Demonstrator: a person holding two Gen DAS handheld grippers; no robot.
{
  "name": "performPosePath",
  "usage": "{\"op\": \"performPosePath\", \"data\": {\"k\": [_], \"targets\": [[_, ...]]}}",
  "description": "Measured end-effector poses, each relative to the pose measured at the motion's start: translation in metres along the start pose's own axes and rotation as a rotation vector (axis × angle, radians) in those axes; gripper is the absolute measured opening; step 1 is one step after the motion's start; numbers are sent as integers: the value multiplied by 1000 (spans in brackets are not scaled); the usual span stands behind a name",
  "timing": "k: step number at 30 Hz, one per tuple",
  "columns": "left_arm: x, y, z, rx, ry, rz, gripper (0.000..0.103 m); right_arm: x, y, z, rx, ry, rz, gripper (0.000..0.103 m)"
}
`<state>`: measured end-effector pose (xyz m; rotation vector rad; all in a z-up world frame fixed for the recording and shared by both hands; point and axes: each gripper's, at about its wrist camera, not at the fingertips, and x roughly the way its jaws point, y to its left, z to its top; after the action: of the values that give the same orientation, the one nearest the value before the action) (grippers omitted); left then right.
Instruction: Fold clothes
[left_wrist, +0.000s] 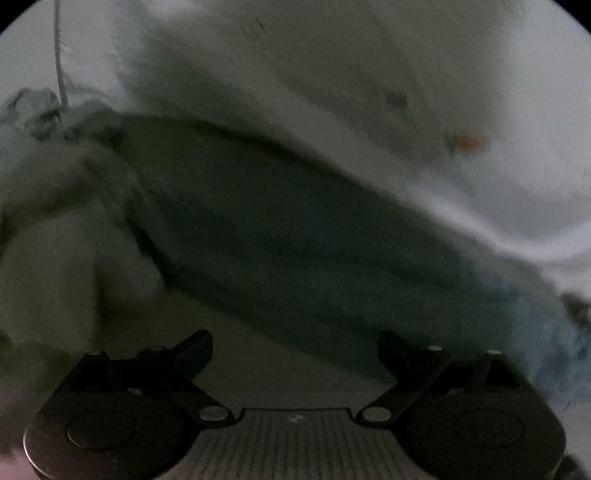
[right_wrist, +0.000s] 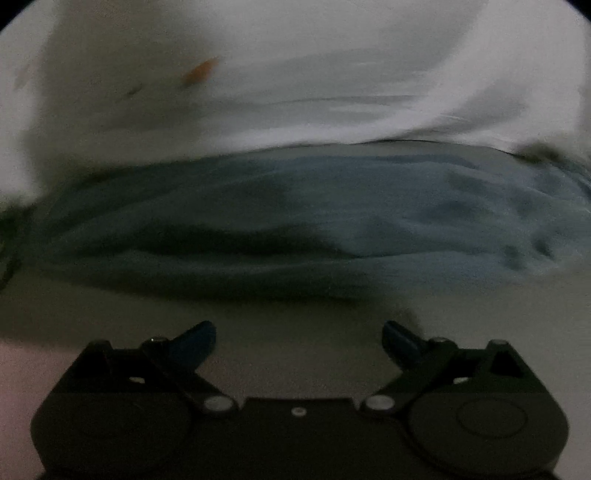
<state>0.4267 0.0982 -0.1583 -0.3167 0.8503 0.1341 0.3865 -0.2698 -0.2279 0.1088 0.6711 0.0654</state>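
**Blue Garment Ahead of Both Open Grippers**

Both sets of jaws stand apart and empty. From the right gripper (right_wrist: 298, 341), the blue garment (right_wrist: 314, 221) lies at 12 o'clock, near but not touching, its long axis running 9 to 3 o'clock, square across the approach line. From the left gripper (left_wrist: 295, 349), the same garment (left_wrist: 295, 229) runs obliquely, 10 to 4 o'clock, its near edge toward 2 o'clock. A white cloth (right_wrist: 295, 74) lies beyond it at 12 o'clock. Both views are blurred and dim; which gripper is nearer cannot be told with confidence, though the right appears better aligned for an edge pick.
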Motion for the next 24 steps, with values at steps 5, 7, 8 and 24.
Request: {"op": "performPosePath", "data": {"k": [5,7,8,24], "targets": [[24,-79,-51,186,5,-47,97,-15,-44,0,82,-10,-97,103],[24,-105,-69,295,-35,-70,97,-19,-58,1,80,-8,-122,103],[23,-114,-75,310,-30,-90,97,-21,-65,1,79,-6,-135,103],[18,-162,-140,309,-191,78,103,21,-120,50,-73,-34,-153,103]]}}
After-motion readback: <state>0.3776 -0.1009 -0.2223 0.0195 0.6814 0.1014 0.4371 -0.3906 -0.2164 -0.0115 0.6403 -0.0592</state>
